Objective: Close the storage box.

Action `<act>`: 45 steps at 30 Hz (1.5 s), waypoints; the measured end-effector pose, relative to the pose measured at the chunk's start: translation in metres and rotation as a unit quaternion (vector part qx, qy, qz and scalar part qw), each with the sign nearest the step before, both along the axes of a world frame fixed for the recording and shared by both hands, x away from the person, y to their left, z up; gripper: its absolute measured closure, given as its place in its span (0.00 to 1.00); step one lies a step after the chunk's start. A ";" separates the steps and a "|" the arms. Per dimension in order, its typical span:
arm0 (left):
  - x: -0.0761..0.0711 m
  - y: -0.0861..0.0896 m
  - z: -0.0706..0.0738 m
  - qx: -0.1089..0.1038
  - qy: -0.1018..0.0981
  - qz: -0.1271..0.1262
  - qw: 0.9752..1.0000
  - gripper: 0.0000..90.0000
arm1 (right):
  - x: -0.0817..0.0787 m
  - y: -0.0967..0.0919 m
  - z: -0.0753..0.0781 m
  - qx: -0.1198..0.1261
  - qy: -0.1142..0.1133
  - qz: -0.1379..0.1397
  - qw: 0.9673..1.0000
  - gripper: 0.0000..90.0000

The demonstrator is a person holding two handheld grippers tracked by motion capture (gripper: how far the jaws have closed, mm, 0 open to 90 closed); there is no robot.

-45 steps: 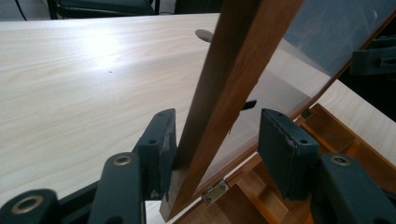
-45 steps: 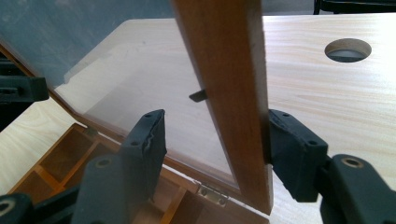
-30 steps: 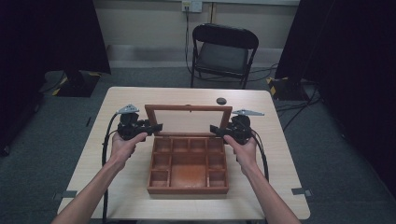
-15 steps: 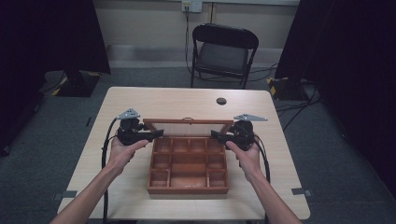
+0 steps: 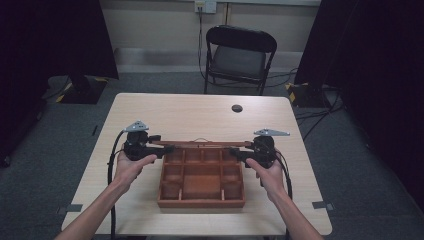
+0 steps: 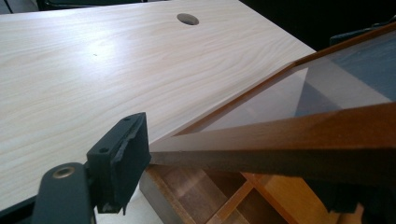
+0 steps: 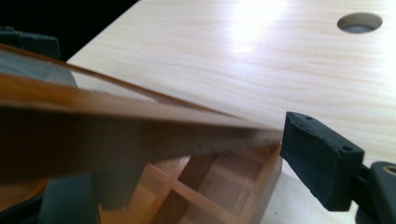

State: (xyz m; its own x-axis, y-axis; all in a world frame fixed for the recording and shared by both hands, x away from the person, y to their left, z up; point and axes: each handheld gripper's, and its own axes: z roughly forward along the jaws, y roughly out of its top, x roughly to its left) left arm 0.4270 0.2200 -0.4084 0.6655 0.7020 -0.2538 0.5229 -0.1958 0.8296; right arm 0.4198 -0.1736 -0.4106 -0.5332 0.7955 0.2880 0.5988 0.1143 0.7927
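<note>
So the left gripper's (image 5: 167, 148) fingers have just been opening, lid (image 5: 200, 144) edge between them, while the right gripper (image 5: 234, 151) flanks its end. It's dropped lower over the wooden box (image 5: 201, 200), nearly closed.

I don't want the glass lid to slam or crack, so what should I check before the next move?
1. Glass-paned lid partway down over the wooden compartment box, not closed: ok.
2. Left hand-held gripper on the lid: its jaws have just been opening with the lid's rail between them; firm hold: cannot tell.
3. Right hand-held gripper straddles the lid's other end; pads pressing: cannot tell.
4. Nothing sticks up from the compartments under the lid: ok.
5. Box sits flat, well inside the table edges: ok.
</note>
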 end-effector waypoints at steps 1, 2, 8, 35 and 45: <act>0.000 0.000 0.000 0.002 0.001 -0.003 1.000 0.24 | 0.000 0.000 0.000 0.000 0.000 0.000 1.000 0.26; -0.001 -0.001 -0.001 0.004 0.000 -0.004 1.000 0.23 | -0.001 -0.002 -0.001 -0.004 0.004 -0.002 1.000 0.26; -0.002 -0.002 -0.003 0.003 0.007 -0.012 1.000 0.22 | -0.007 -0.007 -0.001 -0.010 0.015 -0.006 1.000 0.26; -0.019 -0.002 -0.004 0.021 -0.010 -0.004 1.000 0.18 | -0.006 -0.038 0.031 -0.005 -0.006 -0.010 1.000 0.47; -0.024 -0.002 -0.011 0.040 -0.011 -0.008 0.999 0.17 | -0.010 -0.008 0.059 0.027 -0.008 0.069 0.997 0.59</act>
